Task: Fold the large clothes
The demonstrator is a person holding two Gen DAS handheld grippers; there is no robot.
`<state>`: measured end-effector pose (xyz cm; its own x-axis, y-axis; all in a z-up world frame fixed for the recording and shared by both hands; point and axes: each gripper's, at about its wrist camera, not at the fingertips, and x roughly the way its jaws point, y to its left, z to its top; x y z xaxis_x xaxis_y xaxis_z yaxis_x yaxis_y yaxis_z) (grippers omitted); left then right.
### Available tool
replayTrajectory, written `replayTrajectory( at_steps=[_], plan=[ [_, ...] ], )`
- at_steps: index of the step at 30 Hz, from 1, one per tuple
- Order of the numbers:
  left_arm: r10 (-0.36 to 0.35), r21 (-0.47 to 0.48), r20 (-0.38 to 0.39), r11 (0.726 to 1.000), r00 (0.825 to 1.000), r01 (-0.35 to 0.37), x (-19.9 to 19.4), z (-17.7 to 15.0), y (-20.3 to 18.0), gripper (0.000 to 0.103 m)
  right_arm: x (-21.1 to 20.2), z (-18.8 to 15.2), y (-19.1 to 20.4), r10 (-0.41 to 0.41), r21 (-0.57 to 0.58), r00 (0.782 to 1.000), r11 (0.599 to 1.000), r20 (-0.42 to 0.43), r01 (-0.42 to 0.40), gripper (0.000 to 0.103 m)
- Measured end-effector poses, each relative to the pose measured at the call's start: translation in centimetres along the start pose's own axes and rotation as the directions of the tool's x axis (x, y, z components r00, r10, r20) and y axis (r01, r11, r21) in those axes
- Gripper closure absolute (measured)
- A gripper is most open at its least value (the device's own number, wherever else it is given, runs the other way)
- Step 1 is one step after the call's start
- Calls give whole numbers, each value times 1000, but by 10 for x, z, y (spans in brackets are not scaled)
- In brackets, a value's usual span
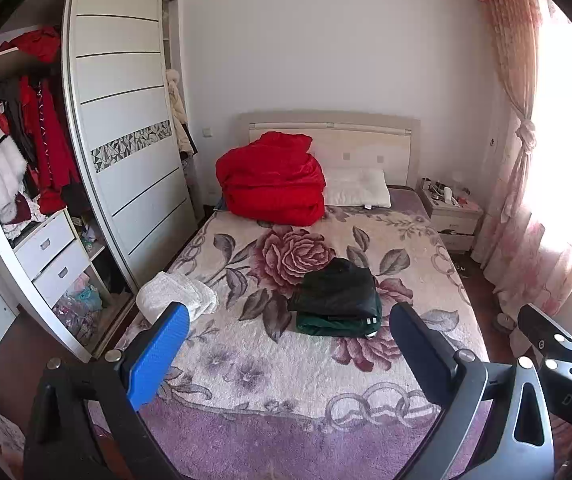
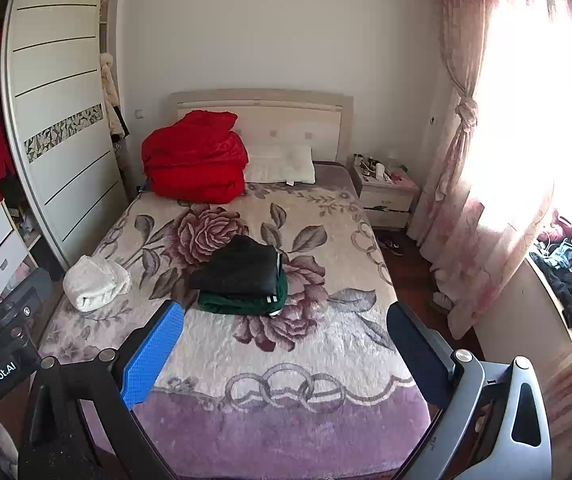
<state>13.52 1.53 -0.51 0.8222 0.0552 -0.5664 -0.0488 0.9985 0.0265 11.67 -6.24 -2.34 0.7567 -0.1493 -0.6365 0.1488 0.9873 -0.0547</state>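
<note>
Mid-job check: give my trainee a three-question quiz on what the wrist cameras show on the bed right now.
1. True or false: the black garment lies folded on top of the green garment.
2. Which sits nearest the wardrobe-side edge of the bed? A) white towel B) red quilt C) pillow
3. Fill in: the left gripper and right gripper are both ____, holding nothing.

Key: 1 true; 2 A; 3 open.
</note>
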Motion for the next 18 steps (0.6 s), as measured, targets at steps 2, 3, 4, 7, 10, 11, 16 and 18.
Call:
replayTrajectory(
  at_steps=[2,3,4,7,10,11,16,18],
  plan=[
    [1,2,2,1000,1000,-1,-2,1,0,1,0,-1,0,-1,1,1000,1000,1,1,0],
    [-1,2,1,1000,1000,1,-2,1,0,1,0,-2,-1,-3,1,1000,1000,0,3,0],
    [1,2,3,1000,1000,-1,-2,1,0,1,-1,-2,0,-4,0,1000,1000,-1,4,0],
    [1,4,4,1000,1000,-1,-3,2,-2,1,-2,-4,-1,-4,1,1000,1000,-2,4,0],
    [1,5,2,1000,1000,-1,-4,2,-1,1,-5,-7,-2,-3,5,1000,1000,-2,3,0],
    [2,7,3,1000,1000,-2,-5,2,-3,1,-6,-9,-2,-7,3,1000,1000,-3,7,0],
    [3,10,6,1000,1000,-3,-7,3,-6,0,-11,-16,-2,-12,7,1000,1000,-3,12,0],
    [4,9,6,1000,1000,-4,-7,3,-6,0,-12,-17,-3,-13,7,1000,1000,-4,13,0]
  ],
)
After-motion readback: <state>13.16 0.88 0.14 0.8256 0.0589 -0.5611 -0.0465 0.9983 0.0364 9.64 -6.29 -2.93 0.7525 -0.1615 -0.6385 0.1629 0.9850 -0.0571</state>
